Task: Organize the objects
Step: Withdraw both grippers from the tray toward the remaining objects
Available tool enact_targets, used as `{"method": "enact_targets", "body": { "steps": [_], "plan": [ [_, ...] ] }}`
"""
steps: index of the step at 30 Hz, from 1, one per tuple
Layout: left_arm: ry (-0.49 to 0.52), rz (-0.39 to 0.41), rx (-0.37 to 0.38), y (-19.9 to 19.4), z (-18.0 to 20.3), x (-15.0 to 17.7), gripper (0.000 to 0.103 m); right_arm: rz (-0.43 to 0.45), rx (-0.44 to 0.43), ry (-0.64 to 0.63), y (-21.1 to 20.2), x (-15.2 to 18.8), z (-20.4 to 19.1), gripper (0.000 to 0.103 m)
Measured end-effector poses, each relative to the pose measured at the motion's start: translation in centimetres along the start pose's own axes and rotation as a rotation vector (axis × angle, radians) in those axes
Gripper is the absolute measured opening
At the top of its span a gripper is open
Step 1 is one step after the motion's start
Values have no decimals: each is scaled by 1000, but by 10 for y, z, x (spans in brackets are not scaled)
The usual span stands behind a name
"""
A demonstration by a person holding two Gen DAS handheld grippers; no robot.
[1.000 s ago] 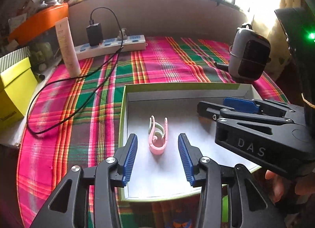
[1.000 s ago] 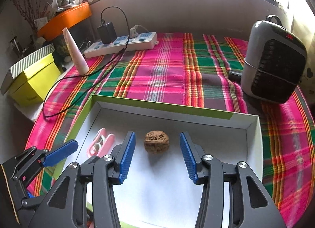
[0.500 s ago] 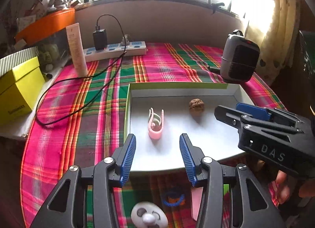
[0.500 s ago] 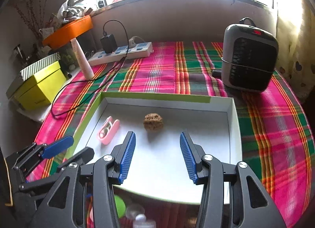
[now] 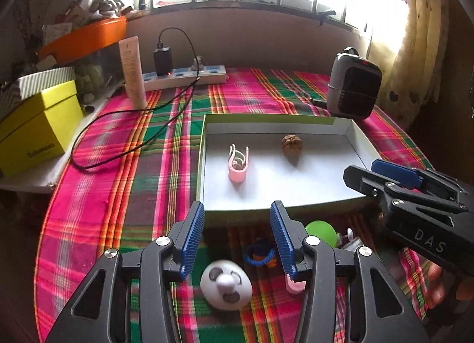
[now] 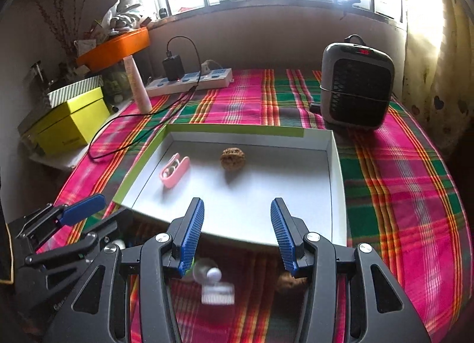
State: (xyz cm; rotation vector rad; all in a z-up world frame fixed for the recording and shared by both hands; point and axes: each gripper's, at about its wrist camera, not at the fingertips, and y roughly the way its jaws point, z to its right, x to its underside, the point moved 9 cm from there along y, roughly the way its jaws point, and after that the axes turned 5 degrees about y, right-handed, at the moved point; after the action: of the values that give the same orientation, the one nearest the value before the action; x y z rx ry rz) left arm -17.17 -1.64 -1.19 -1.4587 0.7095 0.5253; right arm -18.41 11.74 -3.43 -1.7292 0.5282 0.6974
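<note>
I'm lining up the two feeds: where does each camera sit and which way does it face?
Left wrist: on the left gripper, looking forward across the tray; own blue fingers, the right gripper and fingertips of the holding hand at right.
Right wrist: on the right gripper, facing the window; the left gripper at lower left.
Shared: tray, walnut, pink clip, heater.

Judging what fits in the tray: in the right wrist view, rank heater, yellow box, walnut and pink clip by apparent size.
1. Heater
2. Yellow box, looking only slightly smaller, so this order is unsure
3. Pink clip
4. Walnut, close to the clip
</note>
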Motion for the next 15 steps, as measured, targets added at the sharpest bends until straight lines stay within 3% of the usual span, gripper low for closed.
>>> {"method": "enact_targets", "body": {
  "steps": [15],
  "plan": [
    [1, 7, -3, -15, -3, 28, 45, 6, 12, -32, -22, 33, 11, 48]
  ]
}}
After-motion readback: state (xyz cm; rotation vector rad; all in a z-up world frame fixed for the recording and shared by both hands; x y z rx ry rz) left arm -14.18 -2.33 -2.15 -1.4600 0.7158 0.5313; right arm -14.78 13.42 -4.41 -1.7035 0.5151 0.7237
